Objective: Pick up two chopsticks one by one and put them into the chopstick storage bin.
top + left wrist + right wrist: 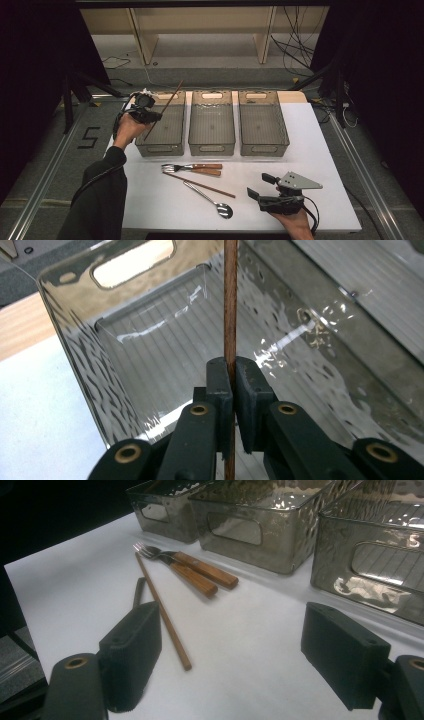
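Observation:
My left gripper is shut on a brown chopstick and holds it slanted over the left clear bin. In the left gripper view both black pads pinch the chopstick, with the bin's ribbed floor below. A second chopstick lies on the white table, beside two wooden-handled forks and a metal spoon. My right gripper stands open near the table's front right, nothing between its pads. In the right gripper view the chopstick and forks lie ahead of it.
Three clear bins stand in a row at the back of the table; the middle bin and right bin hold nothing that I can see. The white table surface is bare at the right. Cables and a wooden shelf frame lie beyond.

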A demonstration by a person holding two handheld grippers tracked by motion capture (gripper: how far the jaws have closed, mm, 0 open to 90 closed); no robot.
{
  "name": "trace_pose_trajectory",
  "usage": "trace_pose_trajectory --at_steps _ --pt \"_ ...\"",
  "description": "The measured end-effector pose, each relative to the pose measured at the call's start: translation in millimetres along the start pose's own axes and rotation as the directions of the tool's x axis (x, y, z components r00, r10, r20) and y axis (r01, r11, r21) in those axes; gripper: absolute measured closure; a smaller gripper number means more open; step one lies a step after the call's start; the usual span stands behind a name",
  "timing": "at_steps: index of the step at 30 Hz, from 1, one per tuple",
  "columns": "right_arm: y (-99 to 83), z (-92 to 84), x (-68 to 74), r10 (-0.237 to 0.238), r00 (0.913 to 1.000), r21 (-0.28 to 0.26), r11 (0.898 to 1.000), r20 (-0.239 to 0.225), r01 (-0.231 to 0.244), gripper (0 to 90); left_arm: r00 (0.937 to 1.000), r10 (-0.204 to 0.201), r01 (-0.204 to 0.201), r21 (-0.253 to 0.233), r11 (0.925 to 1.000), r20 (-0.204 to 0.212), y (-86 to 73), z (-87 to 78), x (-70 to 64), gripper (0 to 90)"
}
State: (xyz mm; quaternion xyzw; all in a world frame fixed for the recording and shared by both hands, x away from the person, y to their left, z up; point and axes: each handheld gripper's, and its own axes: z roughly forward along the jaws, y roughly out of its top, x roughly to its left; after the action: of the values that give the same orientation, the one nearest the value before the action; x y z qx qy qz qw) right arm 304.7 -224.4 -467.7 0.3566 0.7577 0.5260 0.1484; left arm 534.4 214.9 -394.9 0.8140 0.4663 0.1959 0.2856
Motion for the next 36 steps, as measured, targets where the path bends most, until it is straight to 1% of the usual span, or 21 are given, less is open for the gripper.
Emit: trace_pose_trajectory --at_steps 5,14,19,24,26,27,28,30,32,35,36 --pt "-0.2 0.5 0.0 -0.003 1.0 0.001 1.0 -0.001 0.003 25.0 0.9998 -0.022 0.022 0.006 0.9997 0.0 -4.6 2.5 2.5 85.0" --pt "-0.3 0.6 0.0 0.002 1.0 0.003 1.0 -0.002 -0.002 25.0 0.9982 -0.06 0.06 0.046 0.9971 0.002 -13.5 9.3 5.9 84.9" --pt "-0.3 0.8 0.2 0.003 1.0 0.003 1.0 -0.002 -0.003 25.0 0.9975 -0.071 0.071 0.066 0.9953 0.001 -16.7 12.6 6.6 84.8" --pt "-0.4 0.8 0.4 0.002 1.0 0.005 1.0 -0.003 -0.002 25.0 0.9968 -0.08 0.08 0.069 0.9944 -0.005 -19.1 13.5 7.2 83.6" --pt "-0.3 0.8 0.5 0.001 1.0 0.005 1.0 -0.003 -0.001 25.0 0.9954 -0.096 0.096 0.055 0.9939 0.002 -19.6 12.5 8.4 79.2" --pt "-0.3 0.8 0.5 0.001 1.0 0.005 1.0 -0.003 -0.001 25.0 0.9944 -0.105 0.105 0.054 0.993 -0.004 -19.2 11.6 7.8 73.3" --pt "-0.3 0.7 0.5 0.001 1.0 0.005 1.0 -0.003 -0.001 25.1 0.9945 -0.105 0.105 0.051 0.9932 -0.006 -18.9 10.7 7.2 65.2" --pt "-0.4 0.9 0.4 0.002 1.0 0.003 1.0 -0.004 -0.002 25.1 0.9949 -0.101 0.101 0.042 0.994 0.001 -17.9 6.7 5.5 58.4" --pt "-0.4 1.0 0.5 0.001 1.0 0.005 1.0 -0.003 -0.001 25.0 0.9929 -0.118 0.118 0.031 0.9925 0.011 -16.3 1.9 3.5 49.1" --pt "-0.2 0.7 0.9 0.0 1.0 0.005 1.0 -0.003 0.0 25.0 0.992 -0.123 0.123 0.008 0.9924 0.028 -16.3 -5.5 -1.9 42.9" --pt "-0.2 0.7 0.9 0.0 1.0 0.005 1.0 -0.003 0.0 25.0 0.9928 -0.115 0.115 0.009 0.9933 0.032 -16.7 -7.7 -4.2 40.2"
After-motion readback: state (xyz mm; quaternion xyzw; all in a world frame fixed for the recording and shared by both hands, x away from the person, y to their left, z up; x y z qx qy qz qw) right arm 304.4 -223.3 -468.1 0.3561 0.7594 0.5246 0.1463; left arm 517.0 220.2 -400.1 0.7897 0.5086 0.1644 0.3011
